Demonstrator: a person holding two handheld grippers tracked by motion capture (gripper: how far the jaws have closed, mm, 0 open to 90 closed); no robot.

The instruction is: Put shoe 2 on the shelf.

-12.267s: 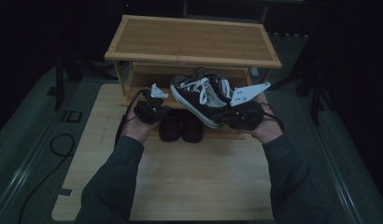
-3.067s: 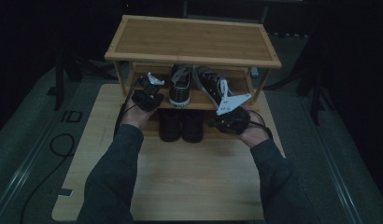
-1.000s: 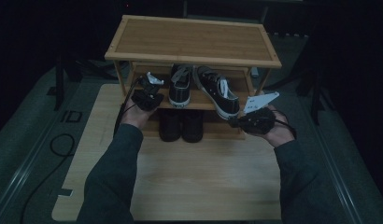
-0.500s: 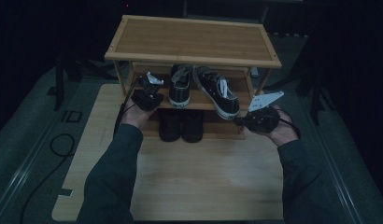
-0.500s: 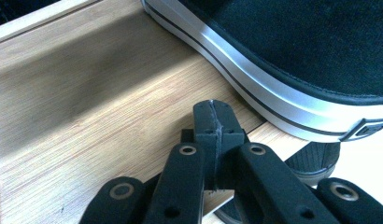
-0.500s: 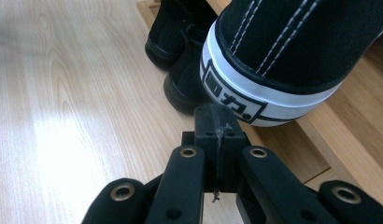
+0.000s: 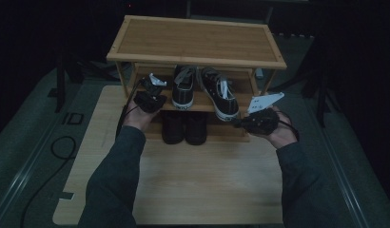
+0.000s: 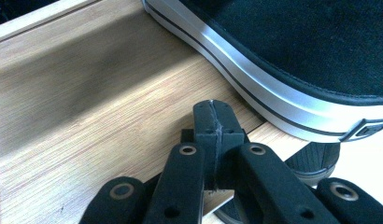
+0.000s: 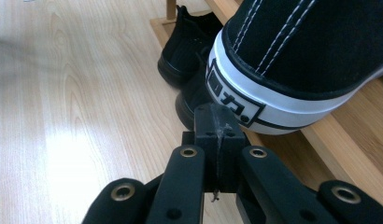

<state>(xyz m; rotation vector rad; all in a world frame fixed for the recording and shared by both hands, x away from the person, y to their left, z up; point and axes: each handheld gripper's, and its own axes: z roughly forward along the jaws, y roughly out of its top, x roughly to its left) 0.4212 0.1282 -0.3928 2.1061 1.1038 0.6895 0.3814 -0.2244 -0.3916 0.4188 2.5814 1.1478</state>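
Two black canvas sneakers with white soles stand side by side on the middle shelf of a bamboo shoe rack [image 7: 198, 38]. The left sneaker [image 7: 183, 88] points straight in. The right sneaker [image 7: 220, 94] is angled, its heel [image 9: 292, 56] jutting over the shelf edge. My left gripper [image 7: 152, 88] is shut and empty over the shelf [image 8: 87, 93], just left of the left sneaker's sole [image 8: 273, 93]. My right gripper [image 7: 237, 122] is also shut and empty, its tip [image 9: 216, 119] just below the right sneaker's heel.
A pair of dark boots [image 7: 184, 127] stands under the middle shelf; they appear as boots [image 9: 189, 46] in the right gripper view. The rack rests on a light wooden board [image 7: 202, 185]. A cable [image 7: 55, 152] lies on the grey floor at the left.
The sneakers, held before the rack 12 s ago, now stand on the middle shelf. My right gripper has drawn back to the right from the right sneaker. The left has barely moved.
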